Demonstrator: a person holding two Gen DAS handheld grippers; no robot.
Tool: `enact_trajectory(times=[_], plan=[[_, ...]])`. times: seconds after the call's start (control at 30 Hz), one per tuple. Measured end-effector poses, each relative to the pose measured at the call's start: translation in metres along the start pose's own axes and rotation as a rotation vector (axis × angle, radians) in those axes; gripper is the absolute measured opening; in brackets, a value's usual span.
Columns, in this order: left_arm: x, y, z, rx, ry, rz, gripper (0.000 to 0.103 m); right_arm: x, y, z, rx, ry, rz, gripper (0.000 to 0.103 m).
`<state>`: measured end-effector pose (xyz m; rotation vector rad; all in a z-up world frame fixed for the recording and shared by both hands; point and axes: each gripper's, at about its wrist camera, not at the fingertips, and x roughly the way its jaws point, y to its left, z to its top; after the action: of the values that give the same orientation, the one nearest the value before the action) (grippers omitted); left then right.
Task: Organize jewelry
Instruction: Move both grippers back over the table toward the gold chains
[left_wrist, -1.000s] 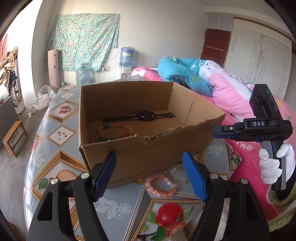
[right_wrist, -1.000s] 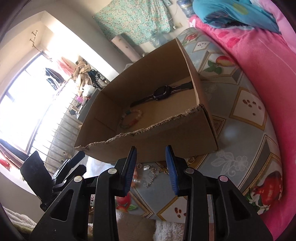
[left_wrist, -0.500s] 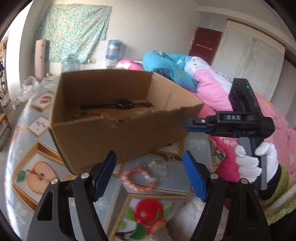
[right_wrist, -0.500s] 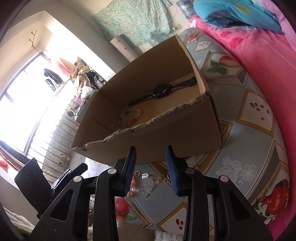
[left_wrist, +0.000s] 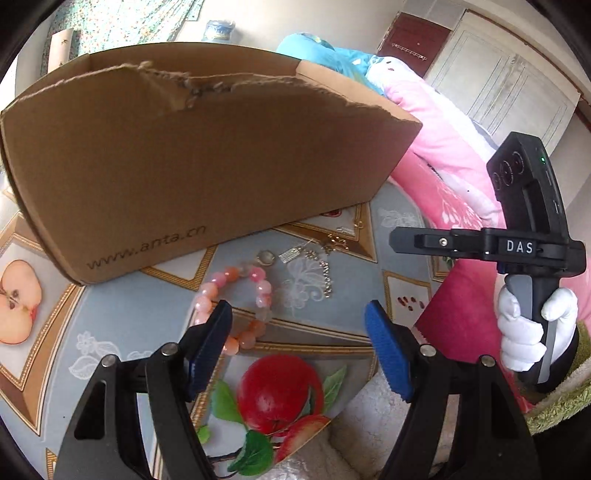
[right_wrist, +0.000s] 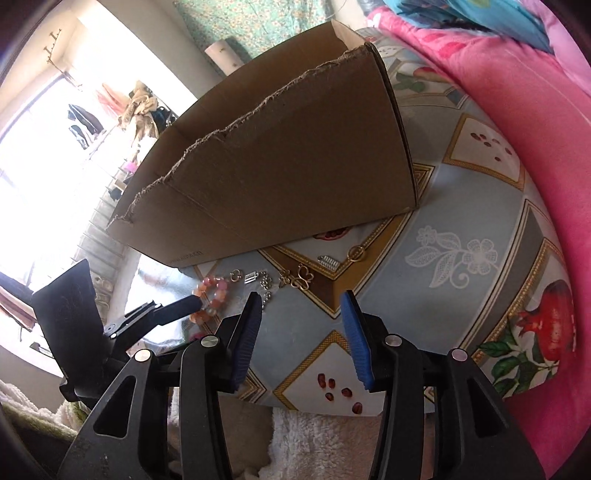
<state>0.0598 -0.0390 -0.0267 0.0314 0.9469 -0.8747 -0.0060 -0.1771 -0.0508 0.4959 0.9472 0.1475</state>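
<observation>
A: Where is the jewelry?
B: The pink bead bracelet (left_wrist: 236, 302) lies on the table (left_wrist: 140, 314) before the cardboard box (left_wrist: 207, 155), small chains (right_wrist: 295, 277) beside it.
A: The tongs?
B: Left gripper (left_wrist: 299, 347) gapes, empty, one blue pad touching the beads; right gripper (right_wrist: 301, 336), empty, has just been opening. Straddle one bead run, then close gently.

The left hand-held gripper (left_wrist: 297, 343) gapes wide, angled downward; the right hand-held gripper (right_wrist: 301, 332), gripped by a white-gloved hand (left_wrist: 532, 332), has just been opening, empty.
</observation>
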Motion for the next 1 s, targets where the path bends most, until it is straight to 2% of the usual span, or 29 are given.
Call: enact_trajectory(times=[0.13, 0.33, 0.4, 0.53, 0.73, 1.0], plan=[[-0.009, 0.012, -0.003, -0.005, -0.009, 0.088, 0.072, 0.001, 0.002, -0.006, -0.041, -0.002, -0.049, 0.046], [-0.022, 0.026, -0.006, -0.044, -0.039, 0.157, 0.072, -0.001, 0.012, -0.020, -0.152, -0.032, -0.167, 0.050], [-0.028, 0.029, -0.006, -0.050, -0.061, 0.159, 0.072, 0.000, 0.020, -0.019, -0.198, -0.058, -0.213, 0.056], [-0.036, 0.025, -0.003, -0.043, -0.105, 0.159, 0.072, 0.005, 0.024, -0.024, -0.244, -0.095, -0.295, 0.057], [-0.036, 0.012, -0.001, -0.023, -0.130, 0.148, 0.072, 0.017, 0.021, -0.029, -0.207, -0.115, -0.333, 0.059], [-0.026, -0.002, 0.000, 0.001, -0.113, 0.127, 0.072, 0.026, 0.024, -0.034, -0.231, -0.146, -0.343, 0.074]])
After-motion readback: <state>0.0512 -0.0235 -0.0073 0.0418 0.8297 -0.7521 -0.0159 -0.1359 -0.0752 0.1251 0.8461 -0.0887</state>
